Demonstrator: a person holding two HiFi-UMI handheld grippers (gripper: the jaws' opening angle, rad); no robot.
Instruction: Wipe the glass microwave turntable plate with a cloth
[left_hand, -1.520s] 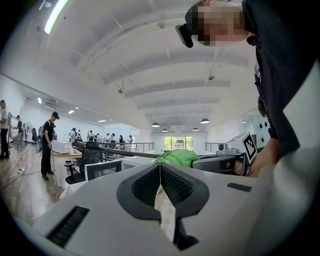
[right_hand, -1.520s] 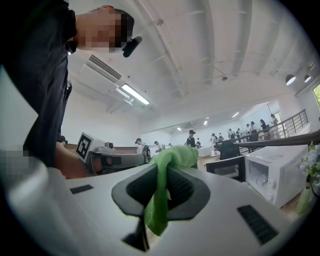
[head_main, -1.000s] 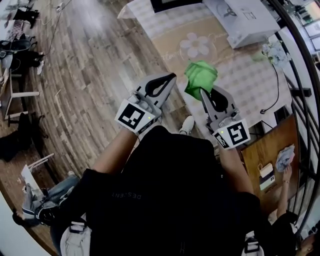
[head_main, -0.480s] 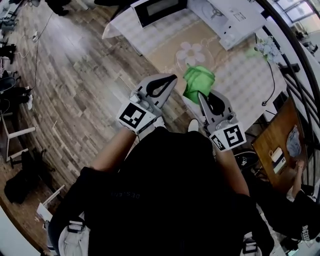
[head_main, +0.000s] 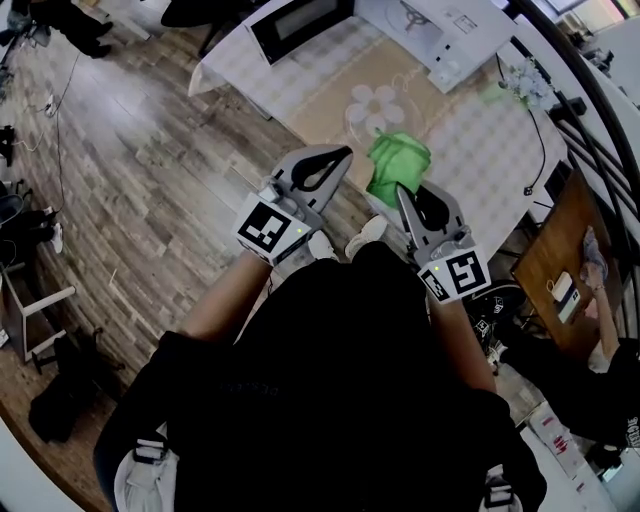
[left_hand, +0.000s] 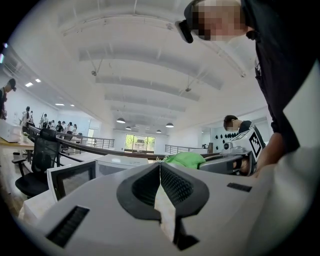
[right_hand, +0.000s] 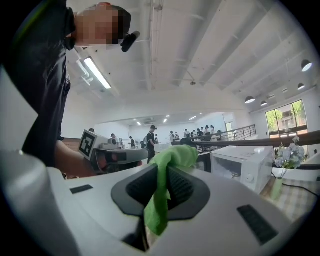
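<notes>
The glass turntable plate (head_main: 378, 106) lies on the checked tablecloth over a flower print, ahead of both grippers. A green cloth (head_main: 398, 162) is bunched in my right gripper (head_main: 401, 188), whose jaws are shut on it; it hangs over them in the right gripper view too, cloth (right_hand: 166, 176), gripper (right_hand: 159, 170). My left gripper (head_main: 346, 153) is held beside it at the same height, shut with nothing between its jaws (left_hand: 160, 163). Both are raised above the table's near edge, apart from the plate. From the left gripper view the cloth (left_hand: 186, 159) shows to the right.
A microwave (head_main: 298, 22) stands at the table's far left and a white box (head_main: 440, 28) behind the plate. A vase of flowers (head_main: 522, 84) and a black cable (head_main: 541, 150) are on the right. A wooden desk (head_main: 560, 270) with a person stands right; wooden floor lies left.
The table has come closer and shifted left in the head view as the person moved. Both grippers keep their pose, the cloth still clamped in the right one.
</notes>
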